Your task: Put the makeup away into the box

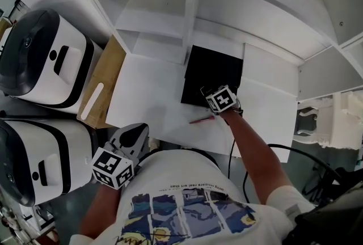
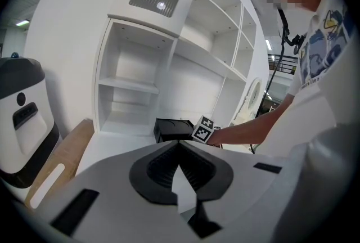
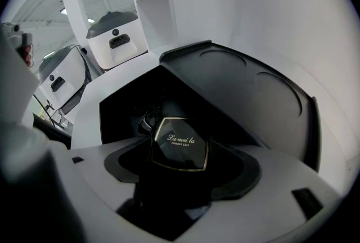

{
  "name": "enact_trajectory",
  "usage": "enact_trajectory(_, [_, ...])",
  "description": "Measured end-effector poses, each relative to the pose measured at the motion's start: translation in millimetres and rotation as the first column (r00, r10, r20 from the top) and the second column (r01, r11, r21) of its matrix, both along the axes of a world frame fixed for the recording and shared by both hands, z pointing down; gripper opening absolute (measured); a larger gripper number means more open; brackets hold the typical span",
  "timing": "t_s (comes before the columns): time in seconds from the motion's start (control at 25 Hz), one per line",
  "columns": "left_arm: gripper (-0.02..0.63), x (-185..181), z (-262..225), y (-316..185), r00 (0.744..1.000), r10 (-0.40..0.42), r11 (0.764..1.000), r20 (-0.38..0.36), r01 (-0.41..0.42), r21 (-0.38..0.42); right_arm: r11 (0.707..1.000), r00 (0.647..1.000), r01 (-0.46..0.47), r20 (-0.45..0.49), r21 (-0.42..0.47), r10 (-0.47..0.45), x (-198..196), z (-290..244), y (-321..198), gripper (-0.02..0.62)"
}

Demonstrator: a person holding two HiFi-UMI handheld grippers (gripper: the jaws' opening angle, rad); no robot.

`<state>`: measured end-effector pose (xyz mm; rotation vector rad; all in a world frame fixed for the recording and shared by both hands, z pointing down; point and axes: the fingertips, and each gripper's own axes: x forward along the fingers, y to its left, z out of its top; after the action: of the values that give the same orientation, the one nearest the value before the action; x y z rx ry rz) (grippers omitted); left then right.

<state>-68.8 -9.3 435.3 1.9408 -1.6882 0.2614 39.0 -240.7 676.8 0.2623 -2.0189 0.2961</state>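
Compact (image 3: 179, 144) in right gripper (image 3: 180, 158), box (image 3: 121, 115) interior dark

Box (image 1: 211, 75): black. Compact (image 3: 180, 145): black, gold edging and lettering. Slim stick (image 1: 201, 119) near the box: red. Table (image 1: 147, 91): white.

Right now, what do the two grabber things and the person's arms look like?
Both are grey shells with black ribbed pads inside the jaws. The left gripper and the right gripper each carry a white cube with black square markers. The person wears a white short-sleeved T-shirt with a blue and yellow picture. A thin black cable hangs by the right arm.
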Motion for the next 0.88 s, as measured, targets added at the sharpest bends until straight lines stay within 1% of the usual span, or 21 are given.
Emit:
enact_trajectory(0.24, [0.014,5,0,0,1.0,-0.01,1.0,0.007,0.01,-0.011,1.0,1.0,0.03,-0.005,0.009,-0.03,0,5,1,0.334])
enact_trajectory(0.44, [0.014,10,-3,-1,1.0,-0.012,1.0,0.011,0.012,-0.011,0.999,0.999,0.034,0.016,0.003,-0.034,-2,4,3,0.334])
enact_trajectory(0.72, [0.014,12,-3,-1,1.0,-0.005,1.0,0.014,0.005,-0.009,1.0,0.997,0.025,0.068,-0.016,-0.024,-3,3,3,0.334])
enact_trajectory(0.8, [0.014,11,-4,0,1.0,0.0,1.0,0.012,0.0,-0.007,1.0,0.995,0.015,0.095,-0.021,-0.013,-3,8,2,0.334])
enact_trajectory(0.88, [0.014,10,-4,0,1.0,0.007,1.0,0.009,-0.007,-0.004,1.0,0.995,-0.007,0.104,-0.01,0.008,1,-1,0,0.334])
